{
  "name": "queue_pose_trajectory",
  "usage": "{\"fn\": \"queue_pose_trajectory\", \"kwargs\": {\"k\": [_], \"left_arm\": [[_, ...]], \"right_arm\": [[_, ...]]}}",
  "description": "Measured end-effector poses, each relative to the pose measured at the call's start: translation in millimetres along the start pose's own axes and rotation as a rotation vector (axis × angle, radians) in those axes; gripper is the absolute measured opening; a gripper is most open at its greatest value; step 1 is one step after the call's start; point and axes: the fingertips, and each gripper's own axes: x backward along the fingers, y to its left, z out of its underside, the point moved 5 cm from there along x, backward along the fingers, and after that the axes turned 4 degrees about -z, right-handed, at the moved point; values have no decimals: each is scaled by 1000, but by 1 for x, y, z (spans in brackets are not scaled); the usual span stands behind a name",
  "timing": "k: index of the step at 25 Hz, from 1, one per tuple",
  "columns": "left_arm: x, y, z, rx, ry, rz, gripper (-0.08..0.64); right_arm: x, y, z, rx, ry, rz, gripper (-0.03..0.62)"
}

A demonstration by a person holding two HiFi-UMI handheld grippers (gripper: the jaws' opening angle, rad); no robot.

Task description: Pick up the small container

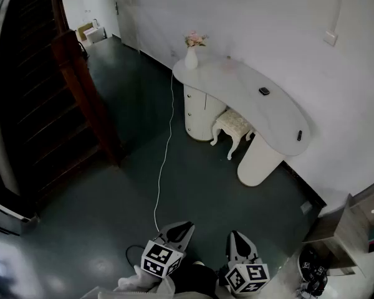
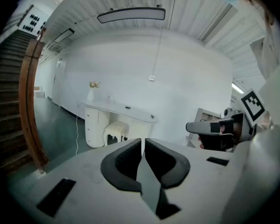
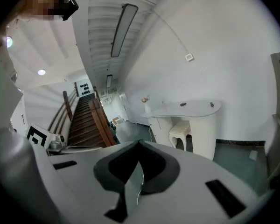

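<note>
Nearest, at six o'clock in the head view, the left hand-held gripper has its jaws pressed together on nothing. Beside it at three o'clock, the right hand-held gripper is likewise closed and empty. Well apart, toward one o'clock from both, the white counter carries what is probably the small container, dark and lying flat. Its long axis is too small to read. The right hand-held gripper looks slightly nearer.
</note>
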Motion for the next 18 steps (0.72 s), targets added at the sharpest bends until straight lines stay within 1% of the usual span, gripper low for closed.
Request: {"fn": "queue_pose_trajectory", "kwargs": {"k": [5,10,13,15,18], "left_arm": [[24,-3,6,15,-23,-28,32],[46,6,-2,40,-80,-70,32],[59,11,-2,45,-112,-115,33],[65,12,1,70,-129,-138,32],[73,8,9,114,-137,-139,33]], "right_arm": [[10,12,0,26,-9,-15,49],[13,28,-8,4,-71,-33,49],[17,34,-1,13,-56,-21,49],[20,32,7,-5,-41,-5,49],[28,32,12,-23,-40,1,49]]}}
